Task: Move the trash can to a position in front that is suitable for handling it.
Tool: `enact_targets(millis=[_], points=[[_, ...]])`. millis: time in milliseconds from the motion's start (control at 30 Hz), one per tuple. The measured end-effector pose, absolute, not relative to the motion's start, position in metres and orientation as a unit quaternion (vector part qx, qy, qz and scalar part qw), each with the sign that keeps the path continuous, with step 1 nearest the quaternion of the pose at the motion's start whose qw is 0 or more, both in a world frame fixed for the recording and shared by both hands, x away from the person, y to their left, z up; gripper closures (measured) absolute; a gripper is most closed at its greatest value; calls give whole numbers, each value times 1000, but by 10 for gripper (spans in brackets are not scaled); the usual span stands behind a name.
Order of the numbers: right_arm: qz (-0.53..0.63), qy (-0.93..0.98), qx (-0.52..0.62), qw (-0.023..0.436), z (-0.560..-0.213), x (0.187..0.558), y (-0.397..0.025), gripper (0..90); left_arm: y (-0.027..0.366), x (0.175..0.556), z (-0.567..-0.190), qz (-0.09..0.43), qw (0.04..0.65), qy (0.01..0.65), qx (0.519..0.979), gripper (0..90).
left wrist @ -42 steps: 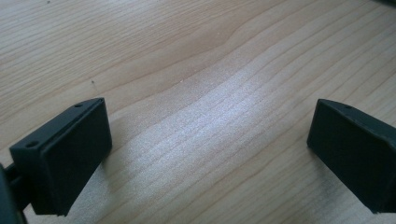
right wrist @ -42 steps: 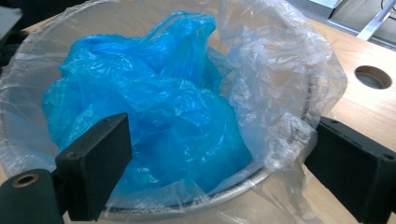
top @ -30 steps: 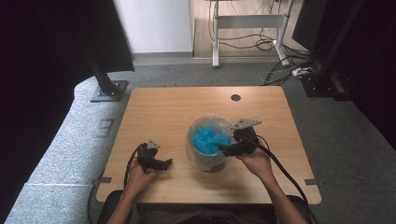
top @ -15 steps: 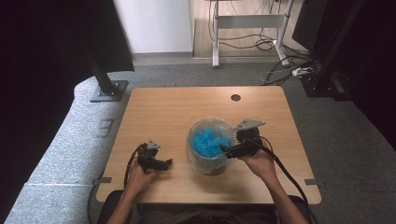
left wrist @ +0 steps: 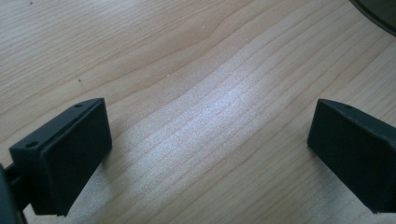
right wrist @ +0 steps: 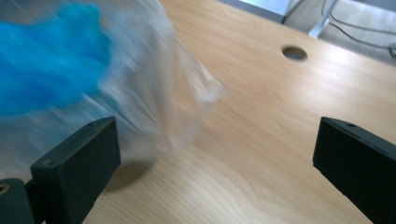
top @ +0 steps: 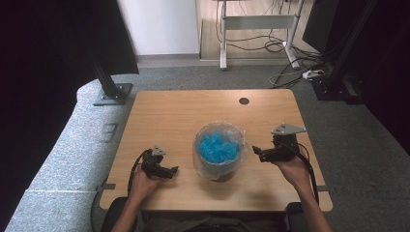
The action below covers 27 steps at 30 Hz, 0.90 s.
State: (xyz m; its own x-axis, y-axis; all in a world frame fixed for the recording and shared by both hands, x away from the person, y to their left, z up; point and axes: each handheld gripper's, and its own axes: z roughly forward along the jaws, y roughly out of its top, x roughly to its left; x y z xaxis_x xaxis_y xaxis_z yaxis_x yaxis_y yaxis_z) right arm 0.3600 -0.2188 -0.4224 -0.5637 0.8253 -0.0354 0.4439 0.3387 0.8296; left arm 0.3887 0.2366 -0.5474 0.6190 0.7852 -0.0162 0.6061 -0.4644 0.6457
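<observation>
A round container lined with a clear plastic bag [top: 218, 150] holds blue crumpled material [top: 219, 146] at the middle of the wooden table [top: 193, 111]. In the right gripper view the bag [right wrist: 154, 79] and its blue contents [right wrist: 46, 60] are blurred at the left. My right gripper [top: 256, 152] is open, a short way to the right of the bag, not touching it. My left gripper [top: 173, 170] is open low over bare wood, left of the container. Its jaws stand wide apart [left wrist: 210, 149] with nothing between them.
A round cable hole [top: 243, 101] sits in the table's far right part. A dark stand base [top: 112, 94] rests on the floor at the far left. A desk frame with cables [top: 261, 29] stands beyond the table. Bare wood lies across the table's far half.
My right gripper has let go of the bag's rim and pulled back to the right, now open. The left gripper has stayed in place.
</observation>
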Motion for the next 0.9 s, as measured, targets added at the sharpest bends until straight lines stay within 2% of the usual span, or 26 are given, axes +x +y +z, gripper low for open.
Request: enact_targets(millis=[200,467,900], points=[[386,773,450,226,-466,362,-253,0,236,389,-547,143,313,411,844,0],[355,768,481,229,-509,362,-271,0,236,389,-547,143,313,411,844,0],[322,777,488,233,-547,357,-277,0,236,389,-547,143,312,412,844,0]])
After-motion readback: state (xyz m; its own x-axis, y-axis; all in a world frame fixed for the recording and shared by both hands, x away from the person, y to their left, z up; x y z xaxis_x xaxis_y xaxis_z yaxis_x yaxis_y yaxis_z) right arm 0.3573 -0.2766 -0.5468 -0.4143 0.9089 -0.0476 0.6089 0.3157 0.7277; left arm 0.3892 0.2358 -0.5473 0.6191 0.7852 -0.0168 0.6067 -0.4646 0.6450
